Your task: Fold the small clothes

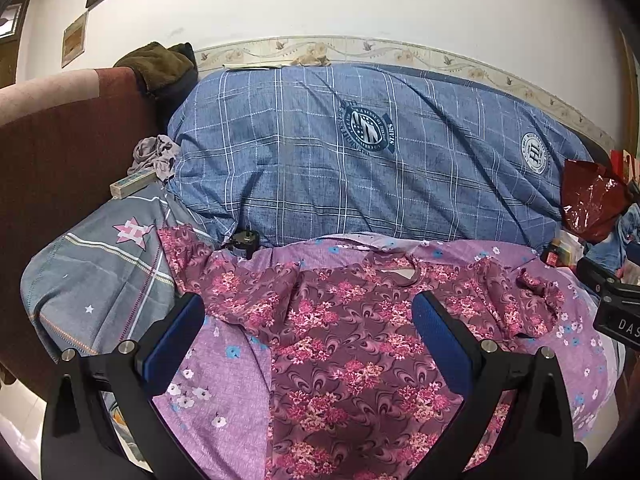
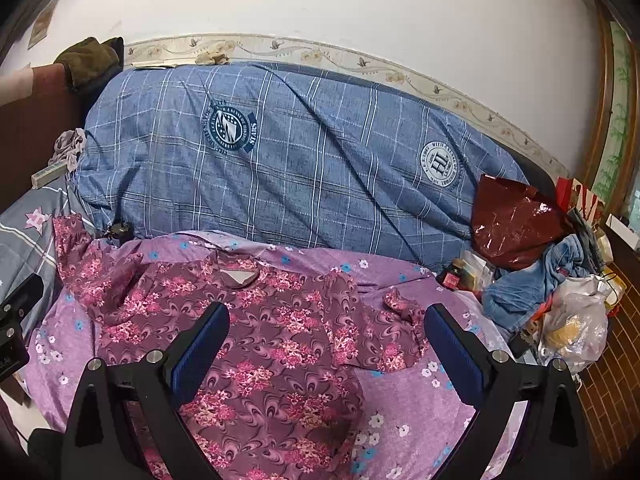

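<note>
I see the floral shirt (image 1: 352, 344) spread flat, neck away from me, on the purple bedsheet (image 1: 224, 392) of the bed. My left hand-held gripper (image 1: 308, 316) hangs above the shirt's left half, jaws spread wide, holding nothing. My right hand-held gripper (image 2: 326, 326) hangs above its right half near the sleeve (image 2: 384, 332), equally wide and empty. A blue plaid quilt (image 2: 288, 168) lies behind the shirt.
</note>
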`<state>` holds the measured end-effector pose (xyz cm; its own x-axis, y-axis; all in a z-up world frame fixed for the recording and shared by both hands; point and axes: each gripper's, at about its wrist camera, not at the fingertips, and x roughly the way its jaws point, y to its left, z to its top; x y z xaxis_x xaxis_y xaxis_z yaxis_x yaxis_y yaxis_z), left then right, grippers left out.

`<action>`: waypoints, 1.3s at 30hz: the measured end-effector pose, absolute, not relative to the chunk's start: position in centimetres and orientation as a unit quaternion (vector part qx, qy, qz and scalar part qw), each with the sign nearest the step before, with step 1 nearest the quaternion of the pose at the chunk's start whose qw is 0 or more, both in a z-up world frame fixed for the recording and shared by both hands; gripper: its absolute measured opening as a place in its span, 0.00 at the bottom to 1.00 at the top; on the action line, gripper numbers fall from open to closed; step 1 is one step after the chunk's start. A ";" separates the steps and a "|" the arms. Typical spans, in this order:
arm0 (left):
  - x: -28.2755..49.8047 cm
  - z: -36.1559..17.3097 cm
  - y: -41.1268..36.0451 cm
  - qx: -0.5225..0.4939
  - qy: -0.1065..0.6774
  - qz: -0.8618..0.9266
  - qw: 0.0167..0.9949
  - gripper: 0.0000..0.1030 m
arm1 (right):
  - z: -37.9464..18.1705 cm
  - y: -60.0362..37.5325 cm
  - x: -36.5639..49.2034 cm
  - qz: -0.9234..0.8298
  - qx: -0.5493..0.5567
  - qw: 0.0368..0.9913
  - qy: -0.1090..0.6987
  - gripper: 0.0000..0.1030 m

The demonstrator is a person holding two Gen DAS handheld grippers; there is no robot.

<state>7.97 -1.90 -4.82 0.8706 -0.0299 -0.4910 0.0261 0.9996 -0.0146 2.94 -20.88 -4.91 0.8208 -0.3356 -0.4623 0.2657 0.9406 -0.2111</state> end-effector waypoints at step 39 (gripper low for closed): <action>29.0 -23.4 -3.2 -0.100 0.414 0.059 0.903 1.00 | -21.8 -54.3 17.9 -0.248 0.232 0.869 0.360 0.82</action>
